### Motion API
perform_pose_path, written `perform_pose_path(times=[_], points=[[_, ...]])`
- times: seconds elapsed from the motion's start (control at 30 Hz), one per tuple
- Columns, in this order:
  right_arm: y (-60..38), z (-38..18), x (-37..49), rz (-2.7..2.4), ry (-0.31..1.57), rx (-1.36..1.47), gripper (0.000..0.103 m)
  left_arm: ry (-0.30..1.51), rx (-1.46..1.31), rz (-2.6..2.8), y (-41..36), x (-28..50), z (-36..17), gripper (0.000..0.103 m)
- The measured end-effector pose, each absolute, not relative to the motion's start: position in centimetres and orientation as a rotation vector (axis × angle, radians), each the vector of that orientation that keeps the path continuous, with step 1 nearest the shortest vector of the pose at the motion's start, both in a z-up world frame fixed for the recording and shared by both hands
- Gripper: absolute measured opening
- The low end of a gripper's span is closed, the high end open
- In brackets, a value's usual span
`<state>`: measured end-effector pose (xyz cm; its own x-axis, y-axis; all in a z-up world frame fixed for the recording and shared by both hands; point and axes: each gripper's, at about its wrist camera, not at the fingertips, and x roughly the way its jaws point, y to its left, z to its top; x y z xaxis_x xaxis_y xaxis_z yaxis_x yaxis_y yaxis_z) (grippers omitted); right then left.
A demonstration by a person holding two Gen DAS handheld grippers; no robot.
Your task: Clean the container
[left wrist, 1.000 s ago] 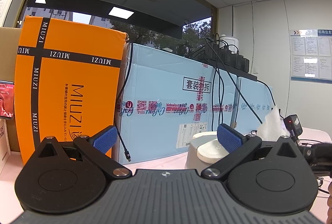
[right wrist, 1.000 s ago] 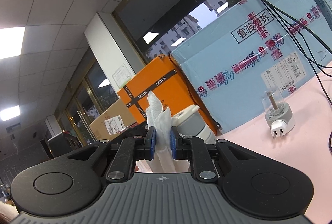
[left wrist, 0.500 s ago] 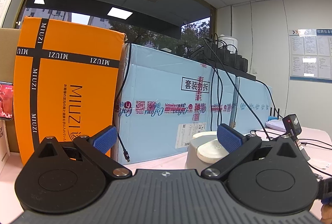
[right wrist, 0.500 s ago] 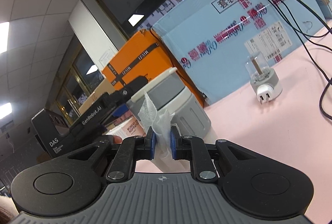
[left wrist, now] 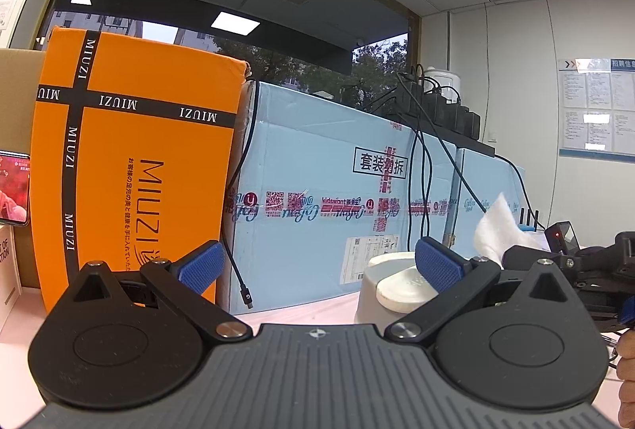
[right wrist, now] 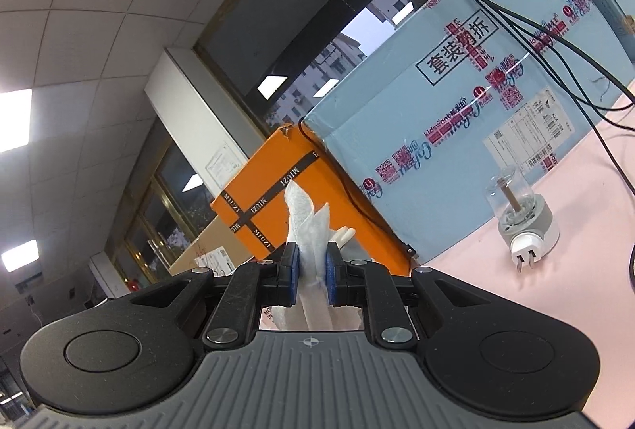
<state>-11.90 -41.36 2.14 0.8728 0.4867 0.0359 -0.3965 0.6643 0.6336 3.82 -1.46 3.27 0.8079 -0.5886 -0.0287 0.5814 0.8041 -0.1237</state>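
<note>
Your right gripper (right wrist: 311, 272) has its fingers (right wrist: 293, 266) pressed on a white tissue (right wrist: 307, 226), which stands up between the blue pads and also hangs down below them. Just behind the tissue you can see a small part of the grey container (right wrist: 351, 250) with its white lid edge; most of it is hidden by the fingers.

Your left gripper (left wrist: 317, 266) has its fingers (left wrist: 200, 266) spread wide, and nothing is between them. The grey container (left wrist: 371, 290) stands on the pink desk (left wrist: 301, 310) just behind the right finger, which covers a part of it. A white lid (left wrist: 401, 292) leans tilted at its top. To the right of it, the tissue (left wrist: 498, 234) and the black body of your right gripper (left wrist: 575, 270) appear, near the container but I cannot tell if they touch it.

Behind the container there are an orange box (left wrist: 135, 167) and a light blue box (left wrist: 325, 191) side by side, with black cables (left wrist: 420, 159) hanging over the blue one. In the right wrist view a small plug-in device (right wrist: 526, 226) with a clear dome lies on the desk, well apart from the container.
</note>
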Motion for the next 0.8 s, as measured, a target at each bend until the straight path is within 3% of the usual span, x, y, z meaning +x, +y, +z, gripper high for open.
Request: perform_pose_path(times=[0.8], points=[[-42.8,-1.7,-11.2,0.382,0.274,0.820,0.013,0.058,-0.105,-0.636,-1.7,3.7,3.3,0.103]])
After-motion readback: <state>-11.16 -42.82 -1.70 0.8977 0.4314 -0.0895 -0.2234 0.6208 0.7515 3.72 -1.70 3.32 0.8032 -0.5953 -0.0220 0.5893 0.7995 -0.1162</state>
